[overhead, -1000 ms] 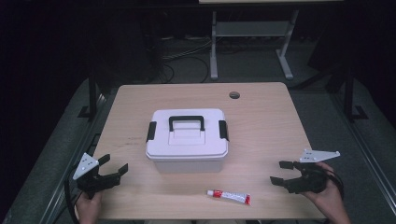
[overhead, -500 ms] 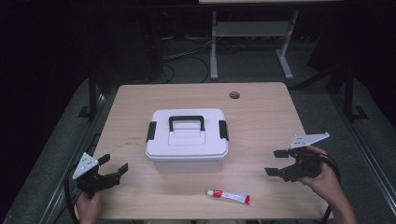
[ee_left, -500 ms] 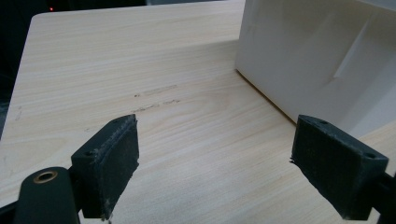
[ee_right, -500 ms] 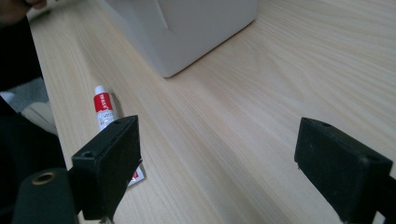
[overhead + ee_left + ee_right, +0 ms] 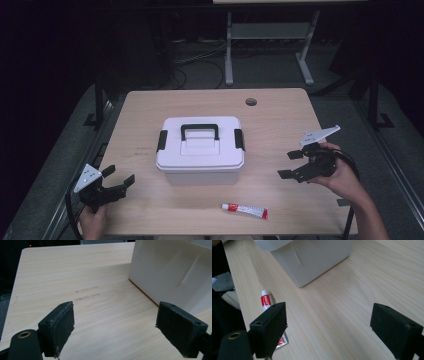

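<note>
High view: white storage box [image 5: 200, 149], lid on, black handle and side latches, mid-table [image 5: 280, 115]. My left gripper [image 5: 118, 184] sits near-left of the box, jaws apart. My right gripper [image 5: 291, 164] is to the box's right, jaws apart. Right gripper view adds the red-and-white tube [image 5: 268, 307] near the box's front, partly behind one jaw.

Round dark hole [image 5: 251, 102], maybe a cable port, near tabletop [image 5: 280, 125] far right corner. Metal stand [image 5: 267, 42] and cables [image 5: 200, 57] on the floor beyond far edge.
</note>
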Tool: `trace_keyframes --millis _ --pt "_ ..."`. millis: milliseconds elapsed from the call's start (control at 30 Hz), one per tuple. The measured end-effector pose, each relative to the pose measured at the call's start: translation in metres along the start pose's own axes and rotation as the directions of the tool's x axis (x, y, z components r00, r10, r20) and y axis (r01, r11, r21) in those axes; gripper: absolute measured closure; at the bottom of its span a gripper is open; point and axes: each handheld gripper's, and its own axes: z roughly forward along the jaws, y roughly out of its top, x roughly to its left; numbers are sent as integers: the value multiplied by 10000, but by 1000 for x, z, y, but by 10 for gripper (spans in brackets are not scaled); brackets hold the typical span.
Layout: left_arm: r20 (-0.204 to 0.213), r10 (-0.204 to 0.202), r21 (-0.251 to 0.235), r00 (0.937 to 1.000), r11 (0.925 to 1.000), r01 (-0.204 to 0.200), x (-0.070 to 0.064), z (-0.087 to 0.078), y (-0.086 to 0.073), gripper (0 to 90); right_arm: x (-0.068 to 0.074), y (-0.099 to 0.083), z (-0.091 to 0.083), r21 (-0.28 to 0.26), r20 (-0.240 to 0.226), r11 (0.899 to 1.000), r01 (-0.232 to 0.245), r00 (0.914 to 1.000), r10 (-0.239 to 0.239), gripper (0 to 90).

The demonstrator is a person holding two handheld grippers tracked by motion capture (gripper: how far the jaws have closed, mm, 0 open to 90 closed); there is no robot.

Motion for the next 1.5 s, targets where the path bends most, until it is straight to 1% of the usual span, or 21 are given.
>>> trace_keyframes --millis 33,100,133,167,200,267,300,367,400,467,500,633,700,800,1000,1100,1333,1400,1433,1500 --pt "-7 -20 -10 10000 10000 20 0 0 0 141 0 2 0 40 -89 10000 66 9999 -66 135" --pt "-2 -22 -26 10000 10000 22 1 -1 0 141 1 8 2 208 -38 9997 150 9999 -149 135" --pt "-3 -29 -24 10000 10000 29 1 -1 0 141 1 8 2 208 -38 9997 150 9999 -149 135" --pt "-13 -34 -25 10000 10000 34 1 -1 0 141 1 10 3 265 -75 9994 227 9997 -225 135" --pt "-10 -34 -25 10000 10000 34 1 -1 0 141 2 14 4 374 -207 9988 314 9993 -307 135" --pt "1 -33 -30 10000 10000 33 1 -1 0 141 2 17 4 466 -214 9983 342 9992 -332 136" --pt "-7 -25 -30 10000 10000 25 1 -1 0 141 2 22 6 625 -231 9971 434 9989 -420 135" --pt "-2 -25 -27 10000 10000 25 1 -1 0 141 2 23 6 676 -220 9964 511 9985 -497 136" --pt "-13 -36 -23 10000 10000 36 1 -1 0 141 3 28 8 780 -277 9951 614 9979 -594 136" --pt "-11 -34 -30 10000 10000 34 1 -1 0 141 3 30 8 868 -276 9943 614 9979 -592 137" --pt "-4 -32 -26 10000 10000 32 1 -1 0 141 3 34 8 879 -343 9935 720 9970 -692 138" --pt "-6 -36 -19 10000 10000 36 1 -1 0 141 2 41 7 851 -420 9929 827 9960 -794 138" --pt "-8 -44 -23 10000 10000 44 1 -1 0 141 2 43 7 898 -392 9924 842 9959 -809 138" --pt "-13 -55 -54 10000 10000 55 2 -2 0 141 2 51 5 907 -501 9917 908 9950 -865 138" --pt "-18 -60 -38 10000 10000 60 2 -2 0 141 3 59 4 1033 -542 9894 1020 9938 -968 138" --pt "-1 -36 -13 10000 10000 36 2 -1 0 141 4 63 4 1133 -588 9878 1070 9932 -1008 138" --pt "-15 -33 -2 10000 10000 33 2 -1 0 141 6 77 5 1297 -684 9813 1422 9886 -1342 139" --pt "-18 -37 -31 10000 10000 37 3 -1 0 141 7 79 5 1316 -705 9807 1449 9881 -1365 139" --pt "-5 -60 -50 10000 10000 60 3 -1 0 141 8 84 5 1352 -709 9791 1519 9871 -1434 139" --pt "-14 -63 -56 10000 10000 63 3 -1 0 141 8 85 5 1337 -754 9792 1528 9867 -1437 139"
